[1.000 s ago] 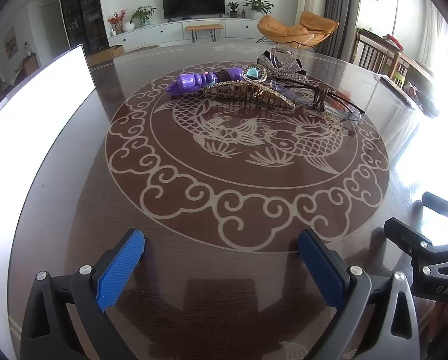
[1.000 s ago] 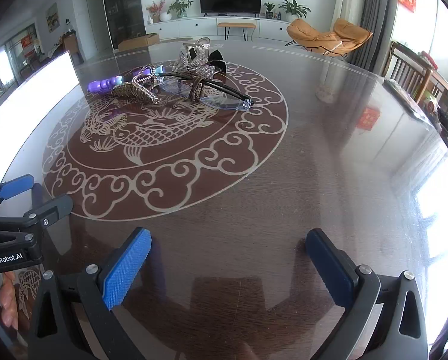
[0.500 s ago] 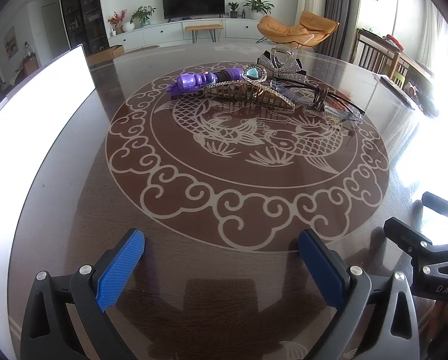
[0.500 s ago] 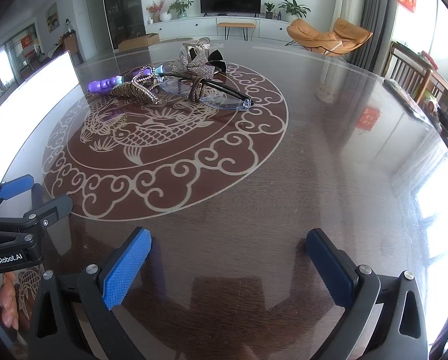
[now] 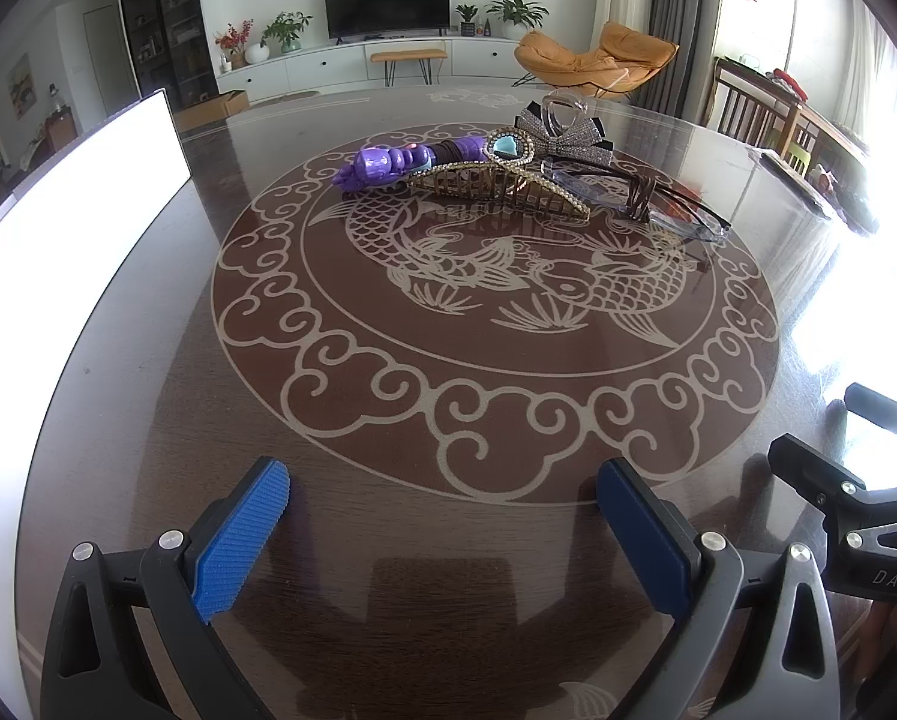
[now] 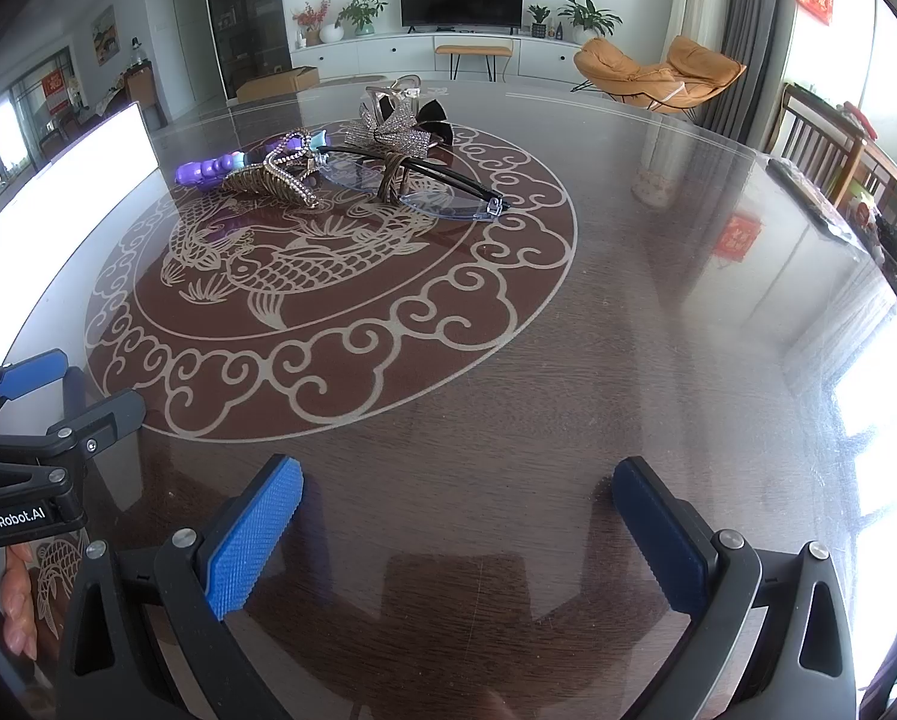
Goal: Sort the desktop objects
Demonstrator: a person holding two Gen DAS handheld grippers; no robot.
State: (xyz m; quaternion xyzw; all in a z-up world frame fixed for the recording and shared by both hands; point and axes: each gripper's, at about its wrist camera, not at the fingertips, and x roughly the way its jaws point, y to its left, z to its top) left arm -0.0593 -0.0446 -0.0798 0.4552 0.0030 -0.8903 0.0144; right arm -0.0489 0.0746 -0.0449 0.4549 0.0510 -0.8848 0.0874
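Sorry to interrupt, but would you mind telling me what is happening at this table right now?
A person holds two grippers low over the table, sorting not yet begun. The left hand-held gripper and right hand-held gripper are open and empty. Ahead lies a pile: a purple toy, hair claw, rhinestone bow and glasses.

Right tongs [image 6: 457, 531] spread wide over table [image 6: 658, 312], eyeglasses [image 6: 415, 183] and hair clips [image 6: 274, 180] far ahead

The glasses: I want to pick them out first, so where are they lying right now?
The glasses lie on the far part of the table's fish medallion, rightmost in the pile, just right of the gold hair claw and in front of the rhinestone bow.
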